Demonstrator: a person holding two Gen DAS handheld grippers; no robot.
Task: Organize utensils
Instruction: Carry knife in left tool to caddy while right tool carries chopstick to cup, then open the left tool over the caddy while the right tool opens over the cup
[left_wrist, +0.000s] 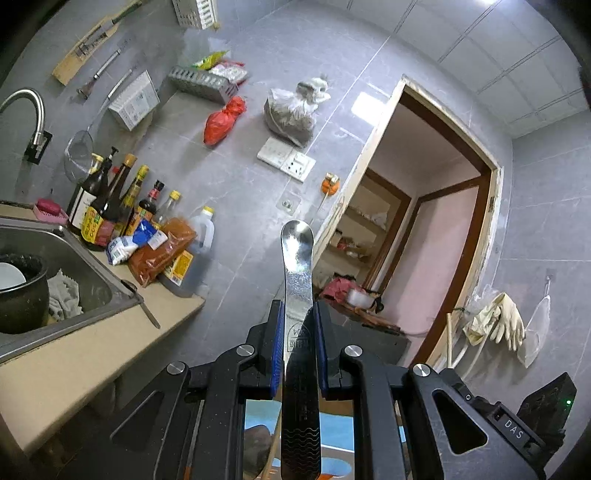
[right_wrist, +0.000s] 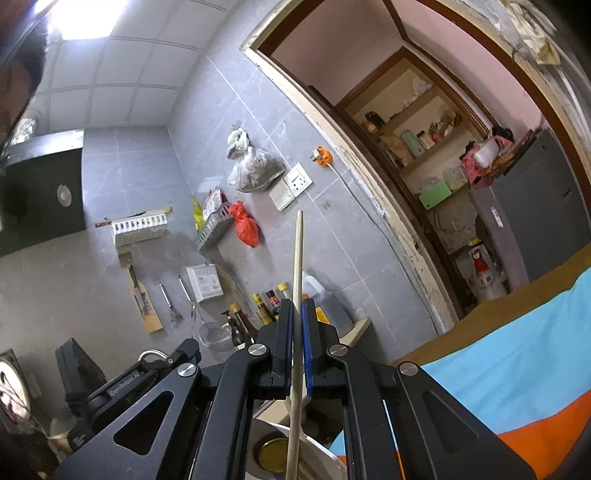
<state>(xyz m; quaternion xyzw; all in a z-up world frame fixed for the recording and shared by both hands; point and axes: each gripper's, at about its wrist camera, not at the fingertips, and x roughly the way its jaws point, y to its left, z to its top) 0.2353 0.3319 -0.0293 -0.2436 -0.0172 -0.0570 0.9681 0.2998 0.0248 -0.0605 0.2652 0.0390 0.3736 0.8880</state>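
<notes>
the steel sink (left_wrist: 92, 269) is the landmark: a dark pot (left_wrist: 22, 295) sits inside it holding something white, with a grey cloth (left_wrist: 64, 295) beside the pot. bottles (left_wrist: 110, 206) crowd the counter just past the sink's far corner. well right of the sink, the left gripper (left_wrist: 298, 332) is clamped on a metal spoon (left_wrist: 297, 280), bowl pointing up. the right gripper (right_wrist: 297, 325) is closed on a pale chopstick (right_wrist: 297, 258), raised before the tiled wall.
</notes>
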